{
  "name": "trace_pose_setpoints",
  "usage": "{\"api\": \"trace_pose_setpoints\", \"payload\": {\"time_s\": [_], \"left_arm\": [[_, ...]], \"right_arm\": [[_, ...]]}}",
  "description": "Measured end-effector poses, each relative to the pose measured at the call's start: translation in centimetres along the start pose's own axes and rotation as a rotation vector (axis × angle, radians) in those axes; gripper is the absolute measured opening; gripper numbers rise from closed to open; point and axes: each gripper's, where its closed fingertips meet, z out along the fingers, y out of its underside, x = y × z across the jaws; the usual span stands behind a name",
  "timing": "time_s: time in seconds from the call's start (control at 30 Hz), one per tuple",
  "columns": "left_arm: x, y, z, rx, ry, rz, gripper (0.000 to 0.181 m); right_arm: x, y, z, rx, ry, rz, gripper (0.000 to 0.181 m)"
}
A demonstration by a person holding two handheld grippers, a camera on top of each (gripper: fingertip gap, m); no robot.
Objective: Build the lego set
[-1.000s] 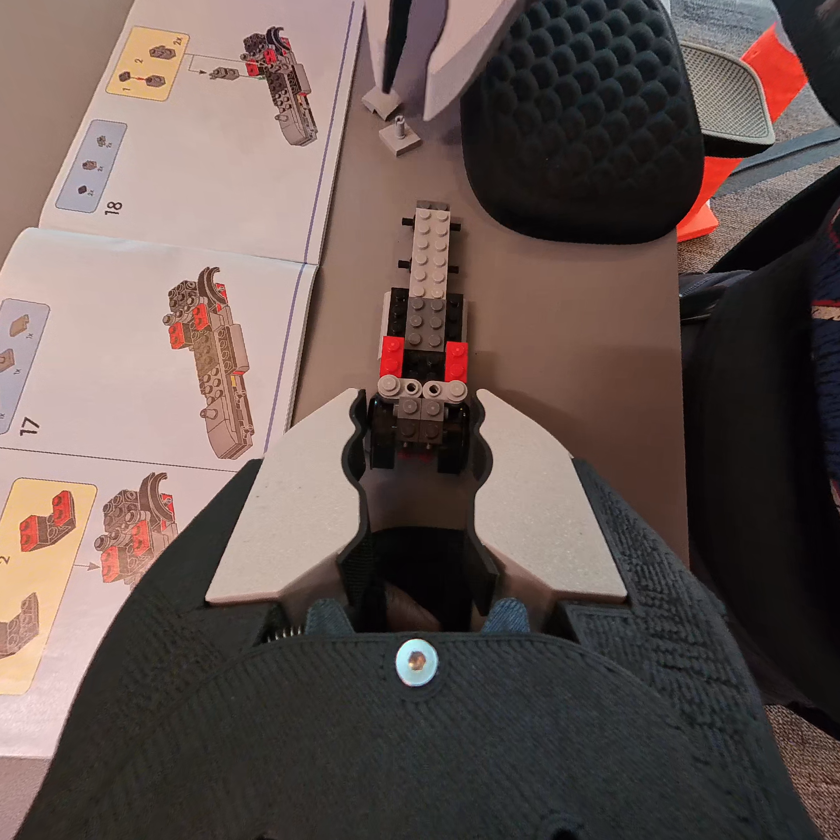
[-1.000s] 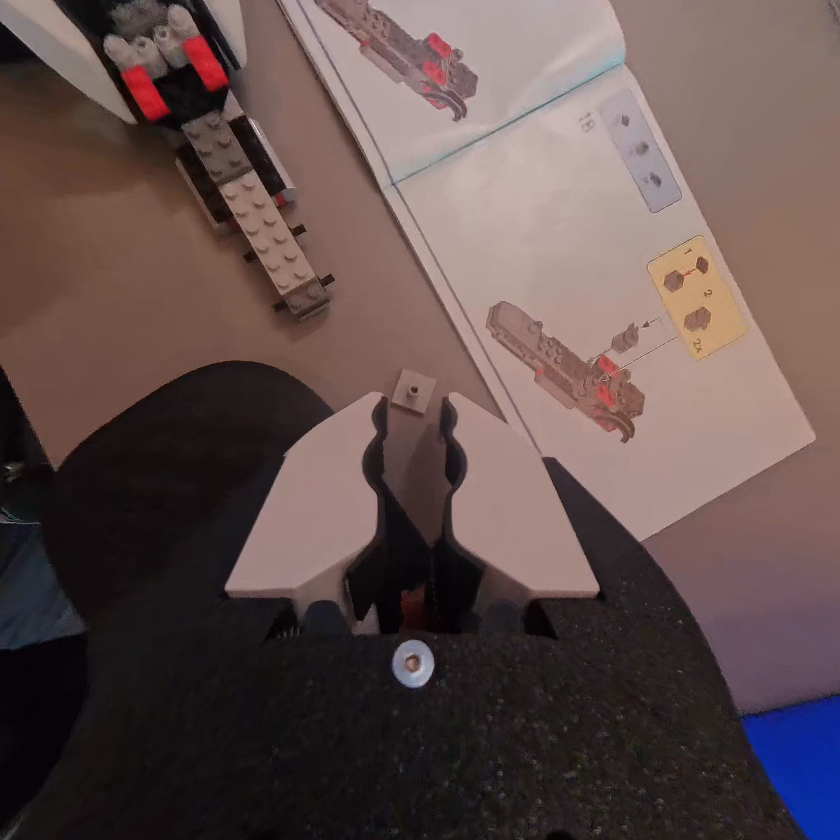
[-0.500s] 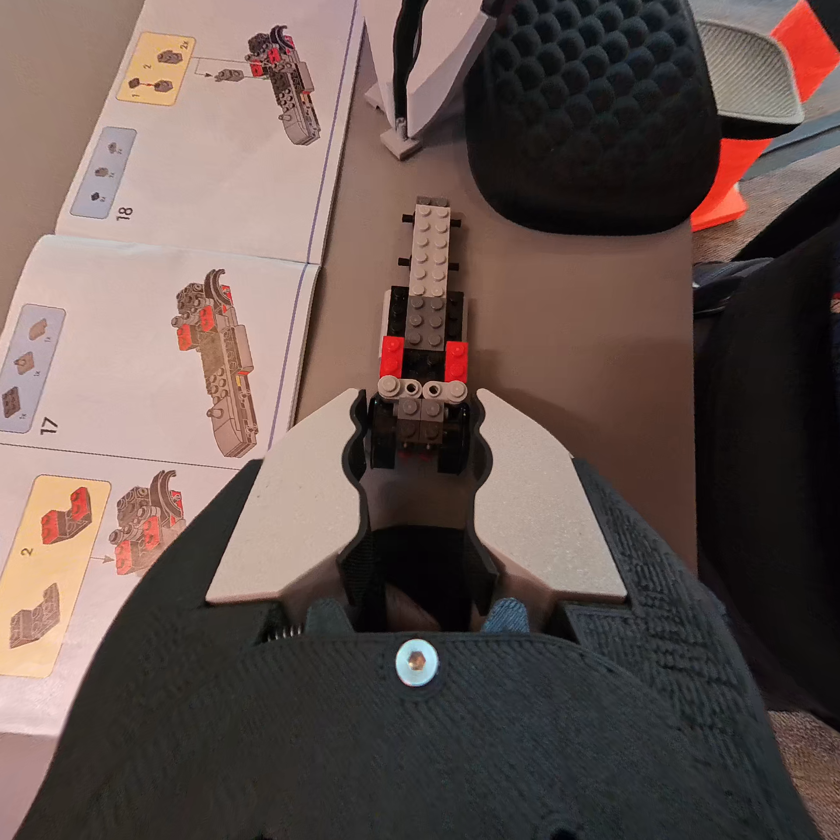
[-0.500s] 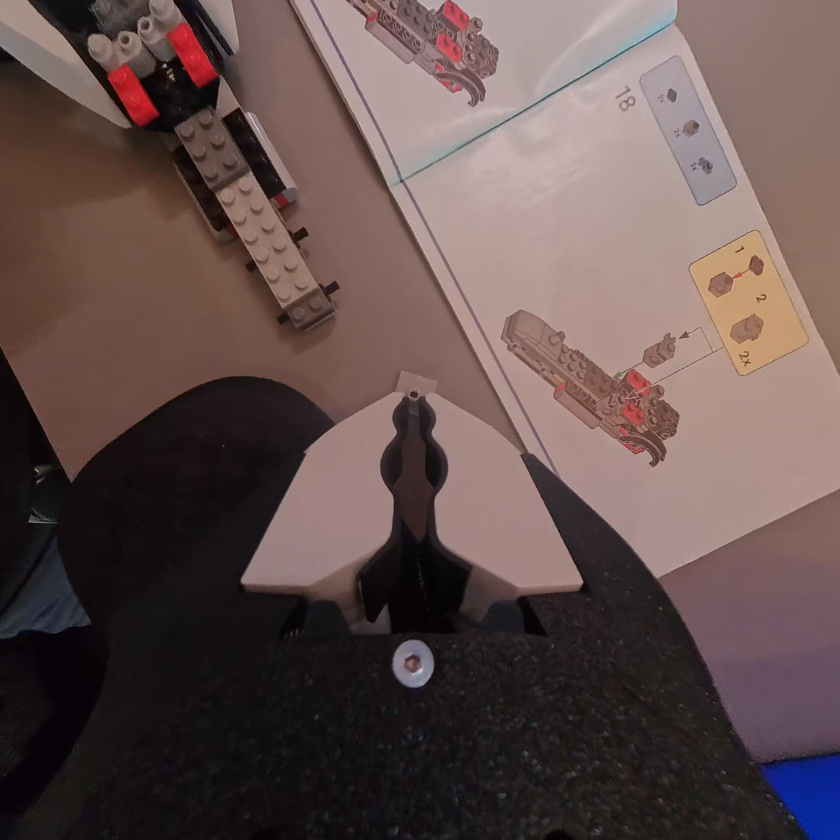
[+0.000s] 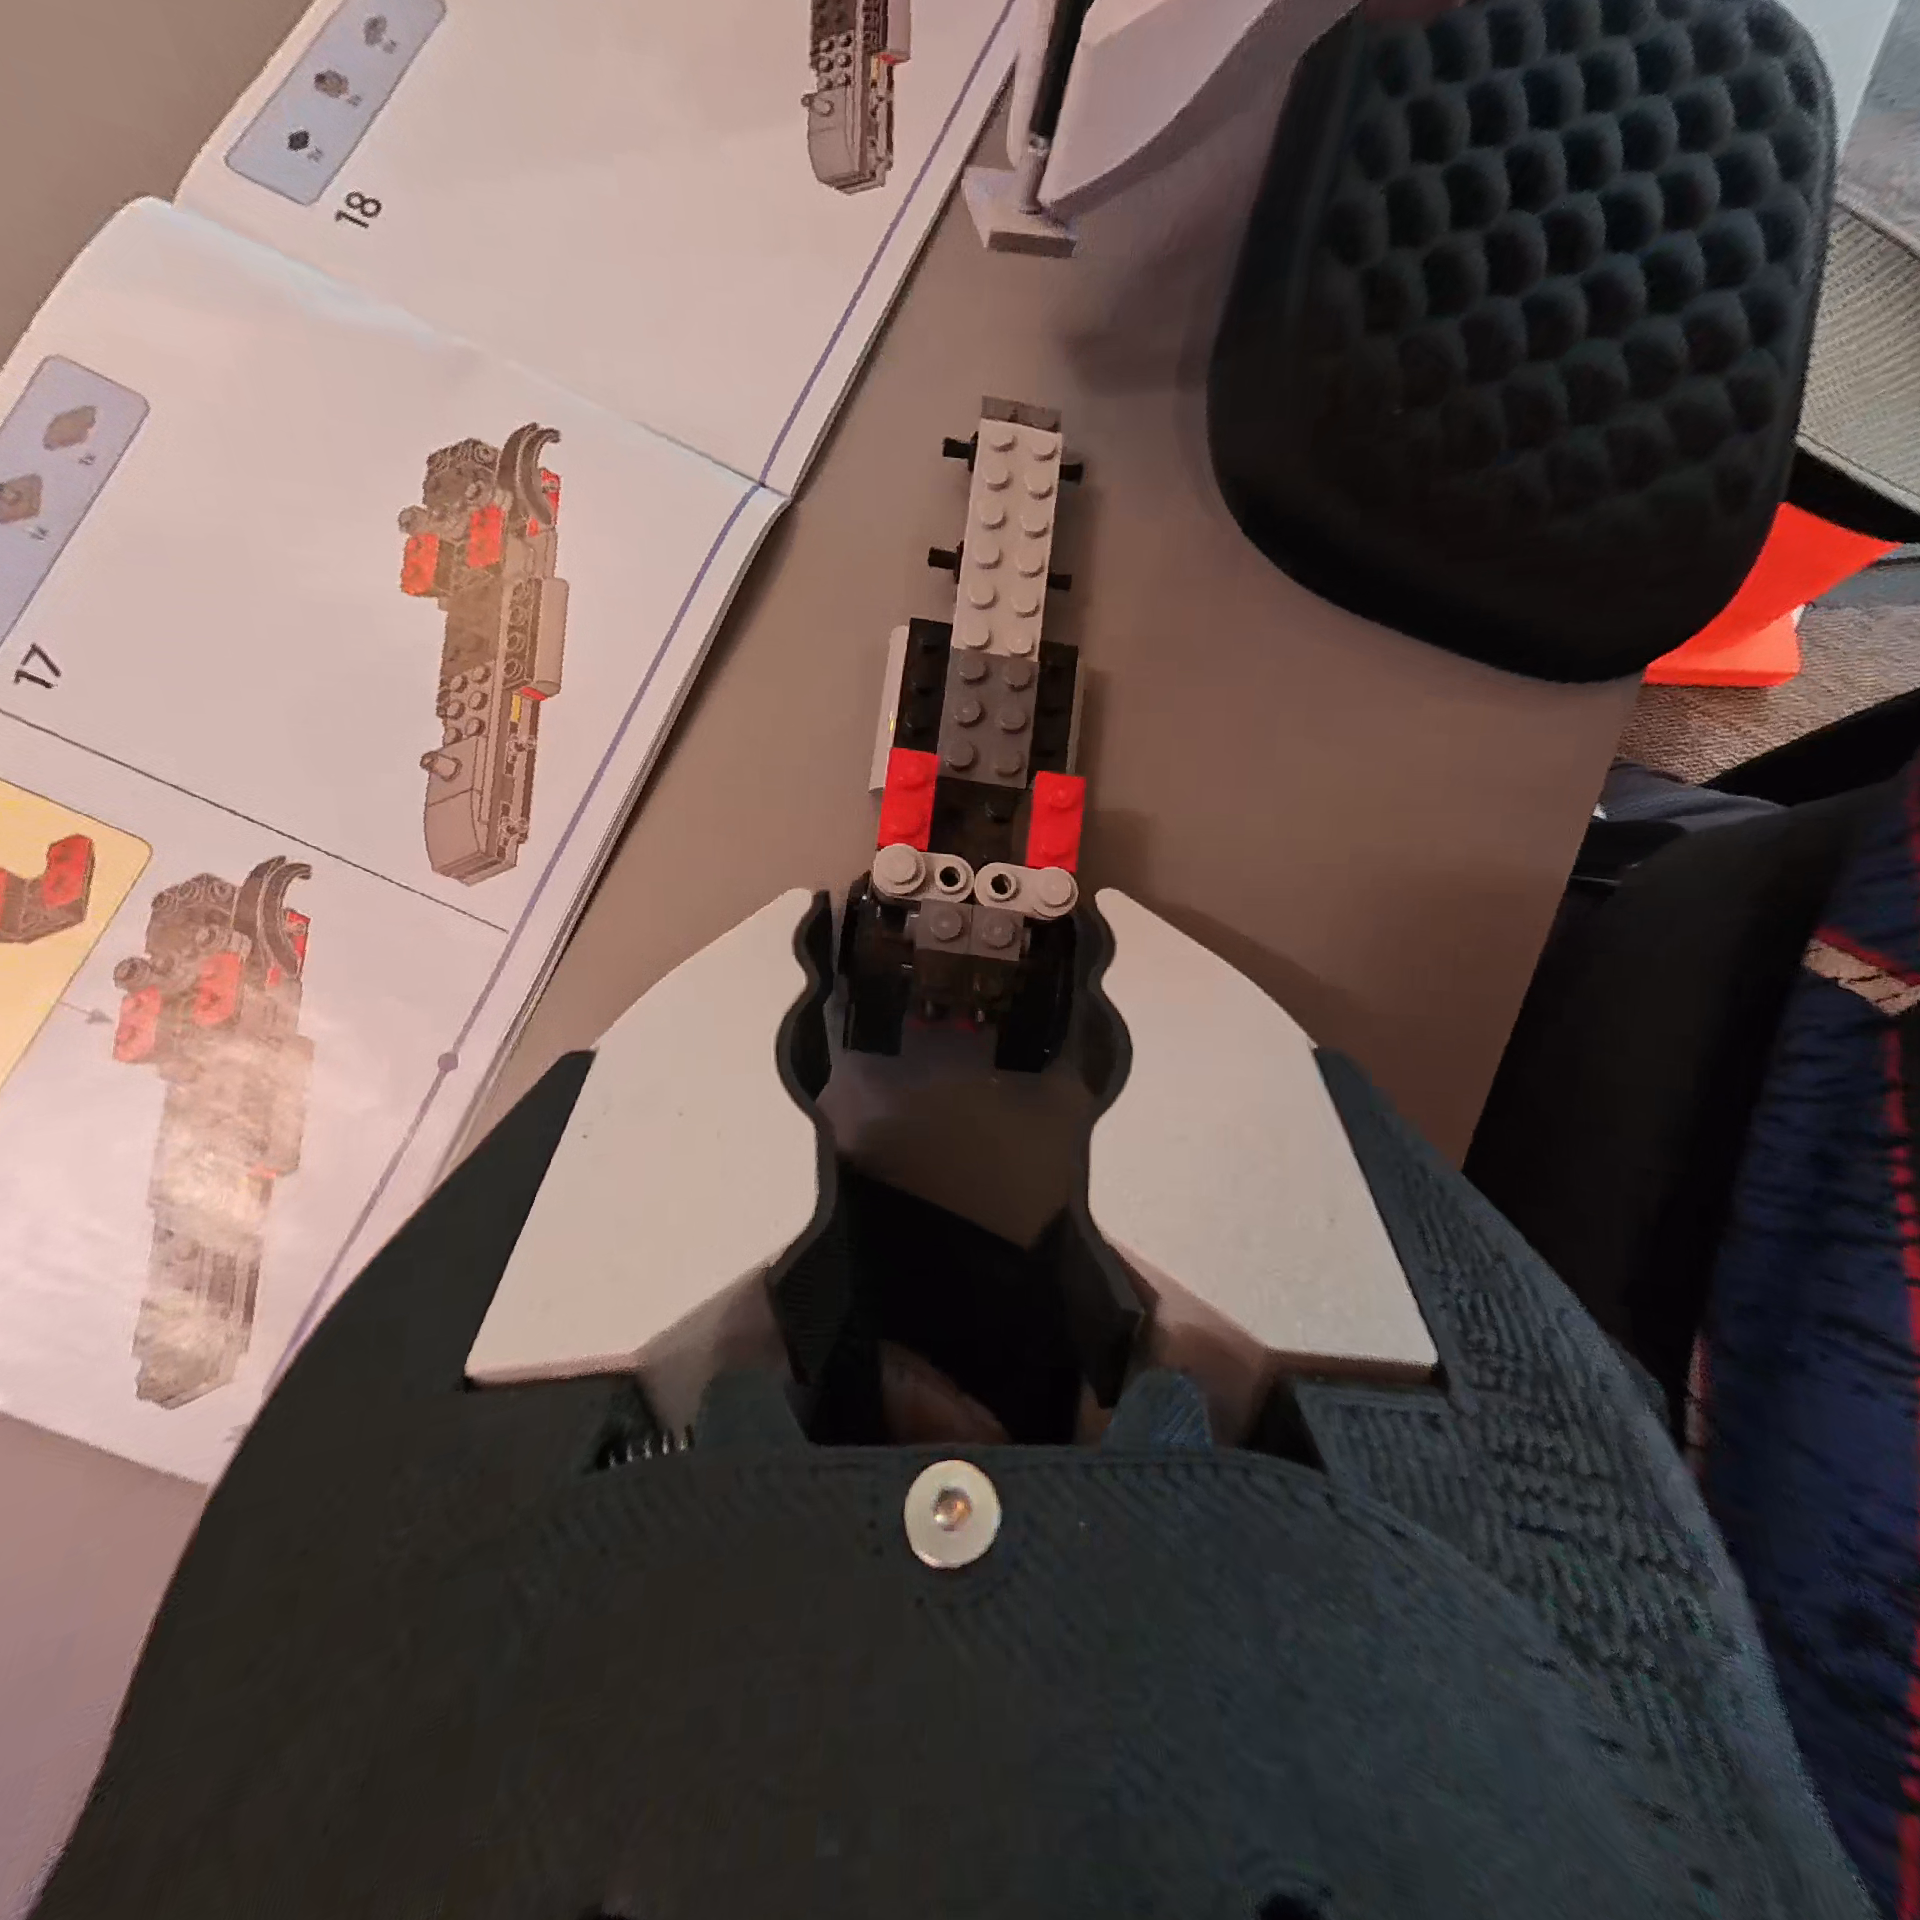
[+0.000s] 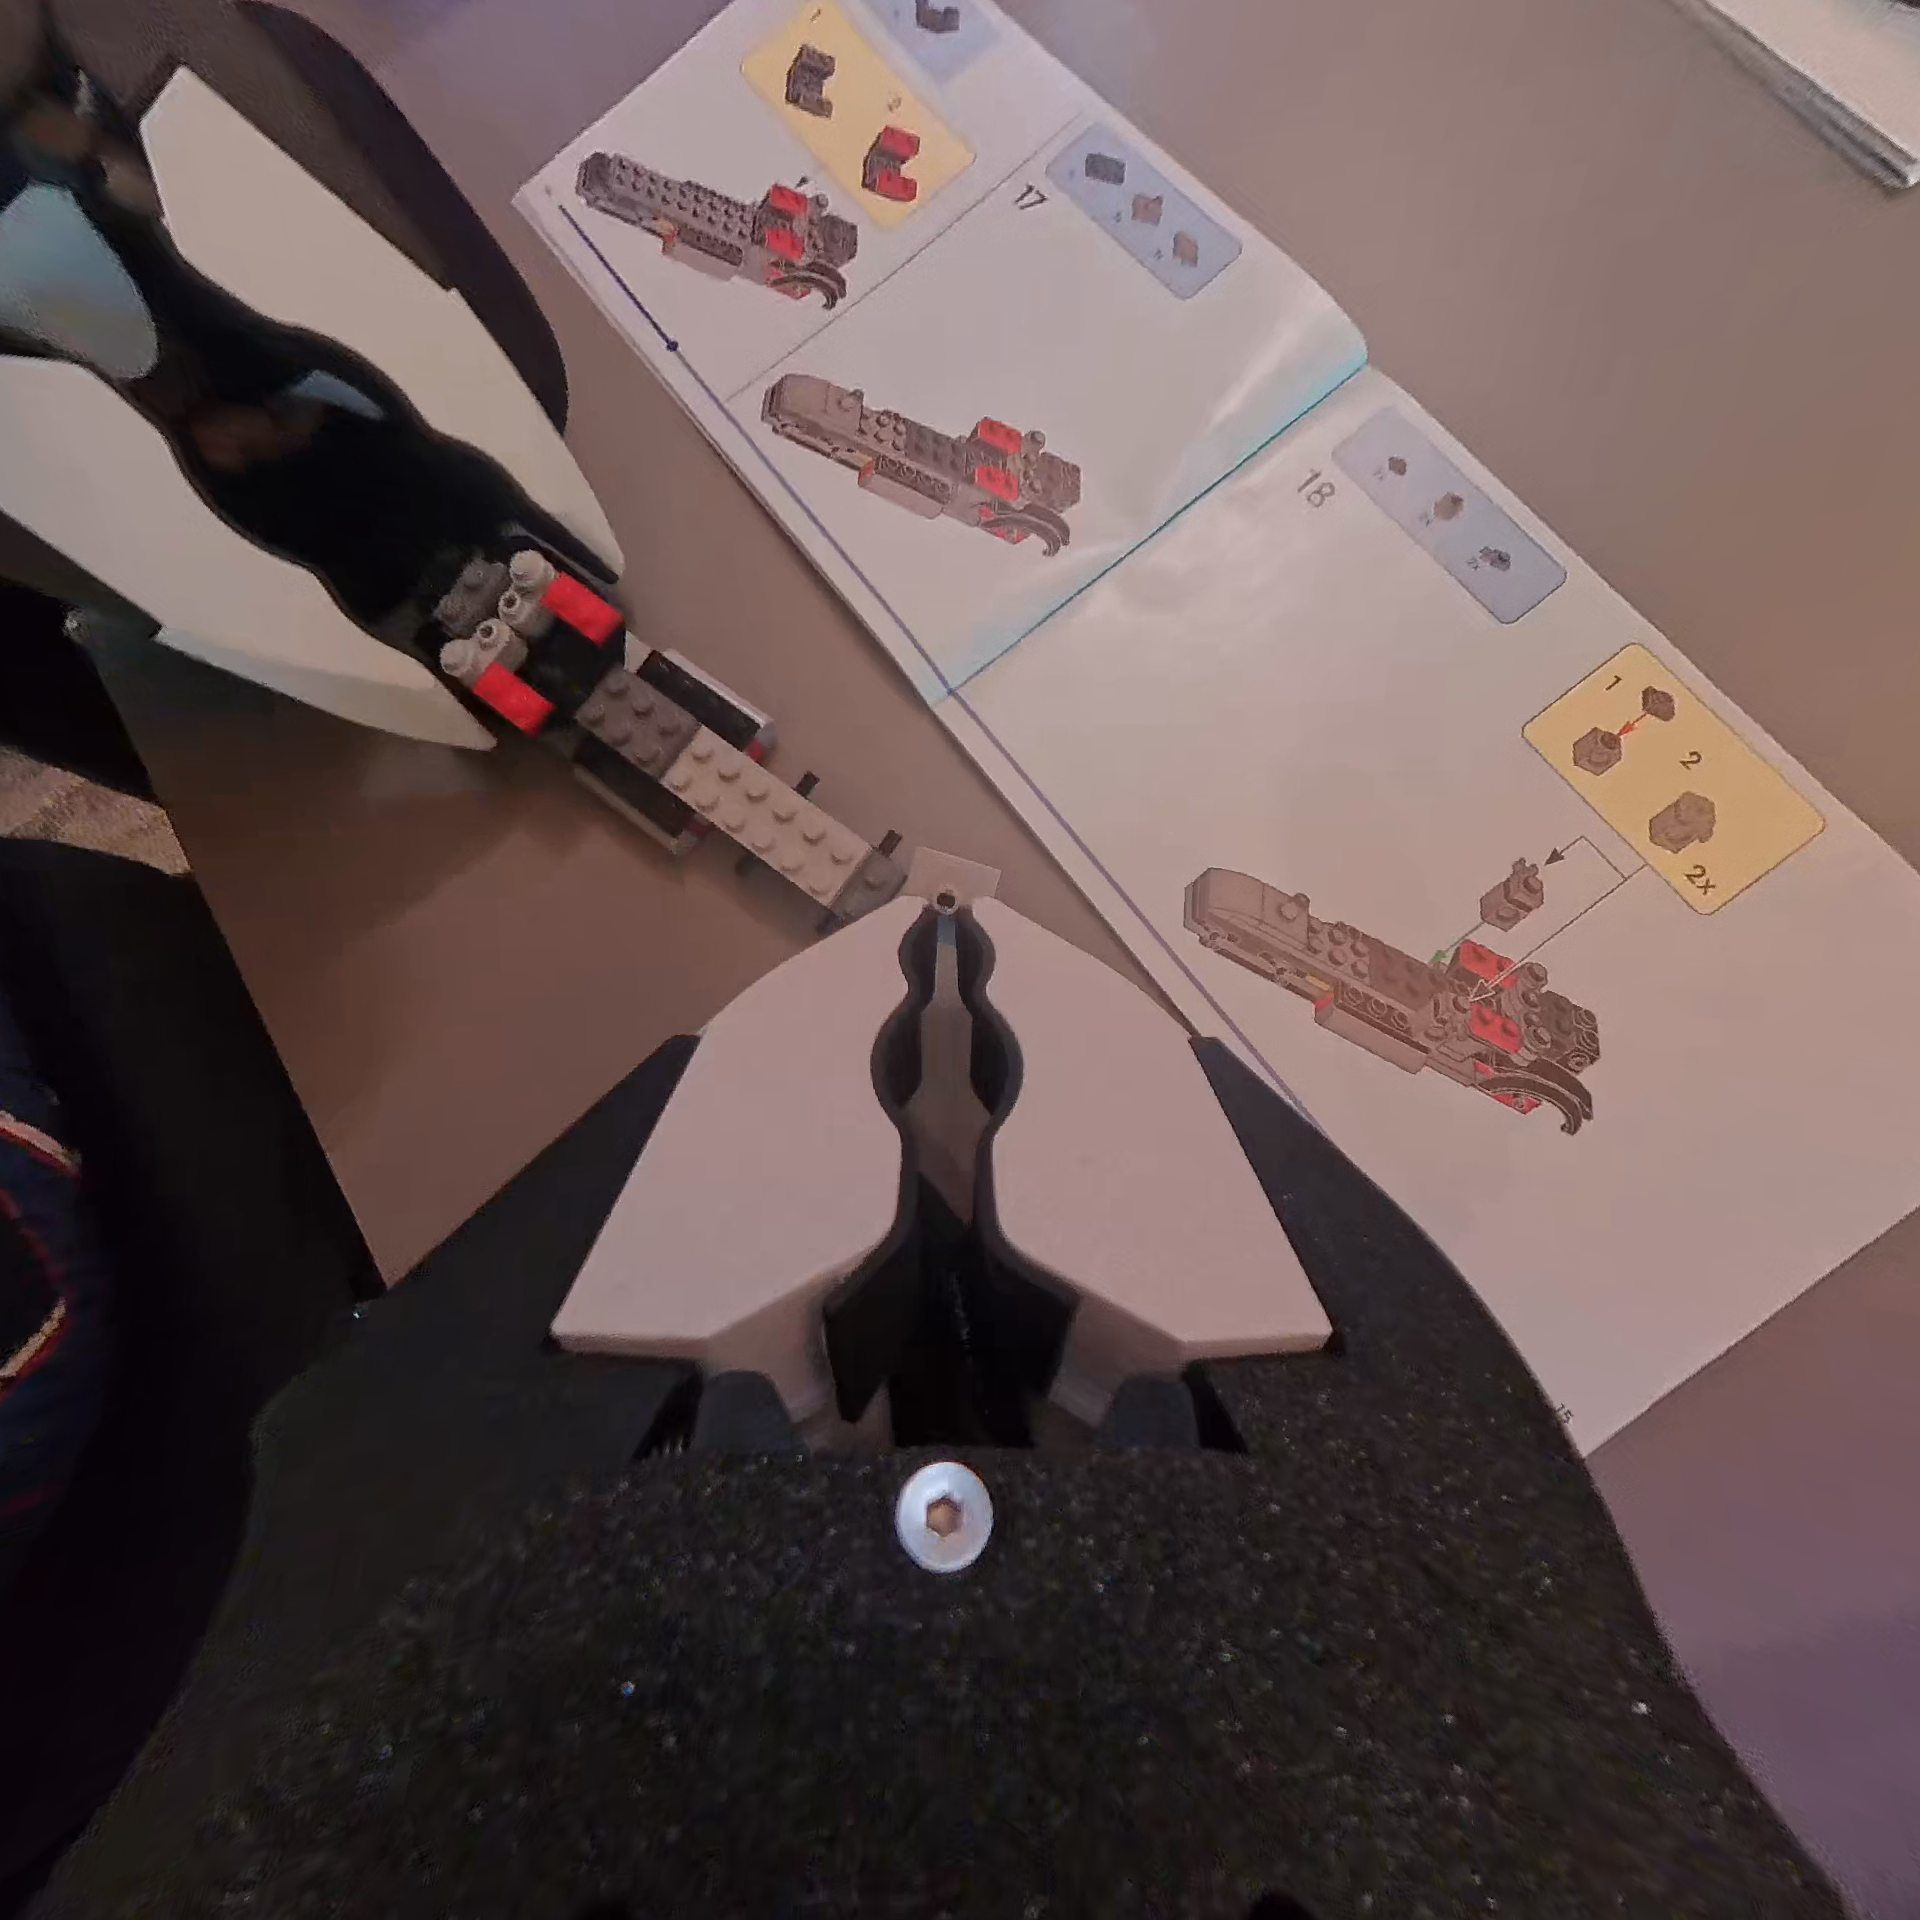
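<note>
Gripped the model (image 5: 1013, 582) at its dark, wheeled end with the left gripper (image 5: 956, 904), fingers pressed to both sides, and kept it flat on the table (image 5: 1299, 831) with the long grey studded part pointing away. Pinched a small grey plate (image 6: 954, 873) by its upright pin with the right gripper (image 6: 940, 909), fingers closed nearly together, just beside the far tip of the model (could not tell whether lifted off the table or resting on it). Judged the step in hand as bringing a new piece to the build, with the open booklet (image 6: 1247, 623) lying just beside the model and showing drawings of the same build with small grey parts added near the red bricks. Called, probably, for carrying the plate over the studs, lining it square to the chosen spot and pressing straight down while the left side braced the model; risked a slip of the thin pin or a tilt of the plate if pushed at an angle. Seemed a smooth grey-brown table, mostly bare apart from booklet and model. Saw grey carpet (image 5: 1766, 717) and something orange past the table edge, and dark clothing of a person close at the side.
</note>
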Motion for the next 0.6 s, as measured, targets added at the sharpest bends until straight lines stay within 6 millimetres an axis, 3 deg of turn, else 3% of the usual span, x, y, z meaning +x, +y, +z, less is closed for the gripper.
{"api": "trace_pose_setpoints", "payload": {"time_s": [0.17, 0.27, 0.43, 0.6], "left_arm": [[0.6, 0.0, -0.3, 0.007, 0.066, -0.036, 0.052], [0.1, 0.0, -1.1, 0.018, 0.084, -0.014, 0.053], [-1.8, -1.9, -2.9, 0.139, 0.101, 0.016, 0.052], [-0.7, -1.8, -2.1, 0.12, 0.204, 0.103, 0.053]], "right_arm": [[-0.2, -0.4, 0.4, 0.022, 0.002, 0.049, 0.004], [-0.9, -0.9, 0.6, 0.037, -0.016, 0.047, 0.004], [-1.7, -1.8, 1.1, 0.033, -0.014, 0.027, 0.003], [-1.0, -1.1, 0.6, -0.006, 0.07, 0.082, 0.004]]}}
